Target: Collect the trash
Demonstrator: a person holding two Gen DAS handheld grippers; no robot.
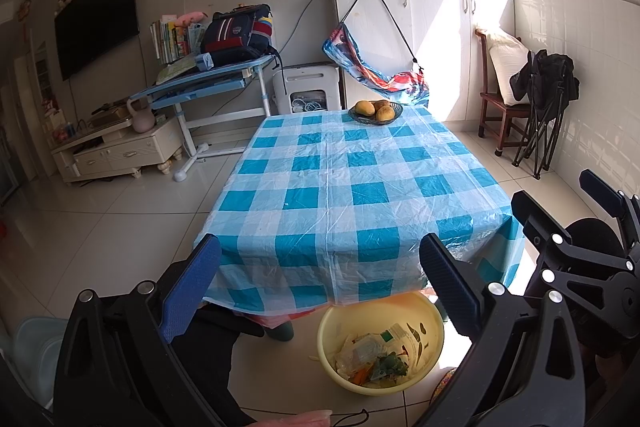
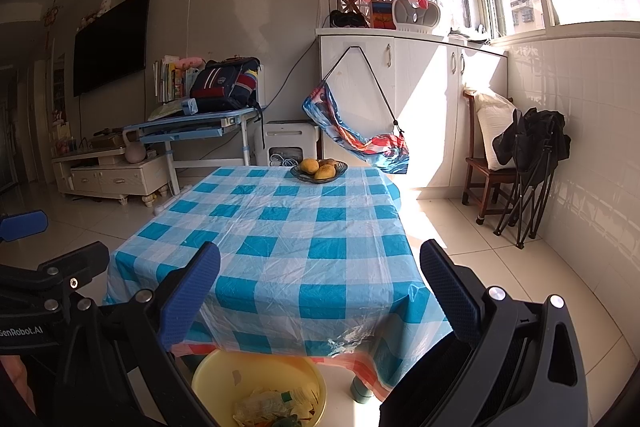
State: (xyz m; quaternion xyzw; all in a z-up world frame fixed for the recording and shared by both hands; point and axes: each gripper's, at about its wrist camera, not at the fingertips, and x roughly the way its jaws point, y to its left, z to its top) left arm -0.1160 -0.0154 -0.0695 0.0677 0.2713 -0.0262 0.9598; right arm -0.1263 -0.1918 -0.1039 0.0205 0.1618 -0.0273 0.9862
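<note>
Both grippers spread wide and empty; trash sits in the basin on the floor.

Left gripper (image 1: 320,283) and right gripper (image 2: 320,291) hover over the near counter edge. Trash (image 1: 372,355) fills the yellow basin (image 1: 332,323) below. Judgement: scan the checked counter (image 1: 340,179) for scraps; only a fruit bowl (image 1: 376,113) shows. Tiled floor (image 1: 120,219), sunlit at right.

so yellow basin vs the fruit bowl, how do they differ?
The yellow basin sits on the floor at the table's near edge; the fruit bowl sits on the checked tablecloth at the far end. The basin is opaque yellow, deep, and holds wrappers and vegetable scraps; the bowl is dark, shallow, and holds whole yellow-brown fruit. Both are round, open-topped and untouched by either gripper.
</note>
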